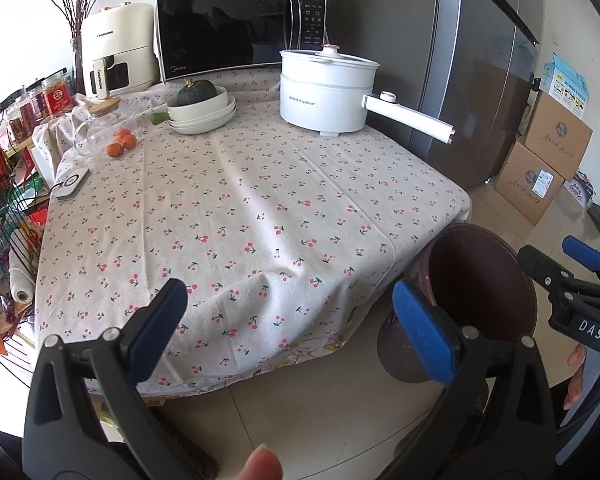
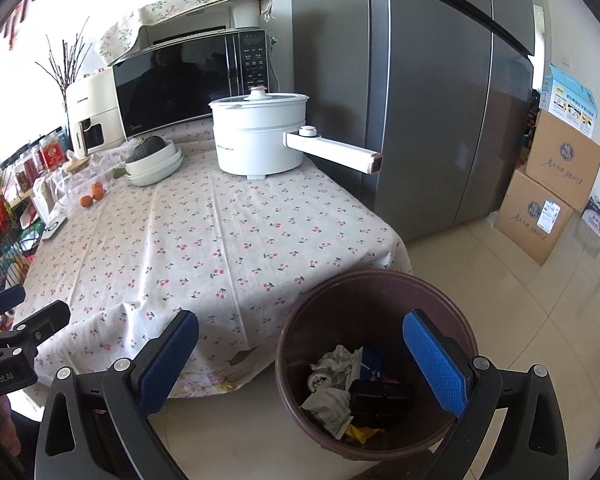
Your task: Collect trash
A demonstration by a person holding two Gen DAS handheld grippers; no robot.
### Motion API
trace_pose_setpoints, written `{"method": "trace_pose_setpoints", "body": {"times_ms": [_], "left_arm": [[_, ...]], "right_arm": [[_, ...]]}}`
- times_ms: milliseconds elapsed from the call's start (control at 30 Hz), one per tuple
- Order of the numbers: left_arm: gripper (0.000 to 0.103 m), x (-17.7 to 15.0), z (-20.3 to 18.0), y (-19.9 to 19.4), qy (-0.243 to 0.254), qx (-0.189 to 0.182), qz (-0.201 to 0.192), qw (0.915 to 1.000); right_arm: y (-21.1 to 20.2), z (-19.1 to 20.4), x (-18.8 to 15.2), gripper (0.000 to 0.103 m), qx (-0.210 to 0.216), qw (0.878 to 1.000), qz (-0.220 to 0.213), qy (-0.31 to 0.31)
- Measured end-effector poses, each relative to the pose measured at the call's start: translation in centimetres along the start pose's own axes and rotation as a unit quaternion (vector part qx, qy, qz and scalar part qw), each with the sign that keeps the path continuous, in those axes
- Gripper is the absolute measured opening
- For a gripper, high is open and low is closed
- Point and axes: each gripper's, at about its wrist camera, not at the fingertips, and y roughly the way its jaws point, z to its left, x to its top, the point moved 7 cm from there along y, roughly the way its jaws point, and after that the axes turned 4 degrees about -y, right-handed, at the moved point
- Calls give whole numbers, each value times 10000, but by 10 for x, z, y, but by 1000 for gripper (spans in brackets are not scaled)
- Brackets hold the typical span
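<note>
Left gripper (image 1: 288, 320): jaws spread wide, holding nothing, positioned over the near edge of the cherry-print tablecloth (image 1: 240, 208). Right gripper (image 2: 300, 360): jaws likewise spread and holding nothing, positioned above the brown trash bin (image 2: 452, 304). The bin stands on the tiled floor just beside the table corner. Crumpled paper and wrappers (image 2: 336, 384) lie inside the bin. A white electric pot (image 1: 326, 90) stands at the far side of the table.

Daylight is falling on the cherry-print cloth covering the desk (image 1: 260, 208). A grey refrigerator (image 2: 432, 100) is standing on the beige tiled floor (image 2: 548, 320), near stacked cardboard boxes (image 2: 548, 196).
</note>
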Motion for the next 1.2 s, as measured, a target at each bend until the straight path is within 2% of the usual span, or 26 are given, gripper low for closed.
{"method": "trace_pose_setpoints", "body": {"times_ms": [367,1200], "left_arm": [[102,-4,-6,2,69,4,42,10000],[102,-4,-7,1,36,-6,29,10000]], "right_arm": [[-2,-6,2,103,-191,9998,-35,-34],[0,-12,2,103,-177,9998,-11,8]]}}
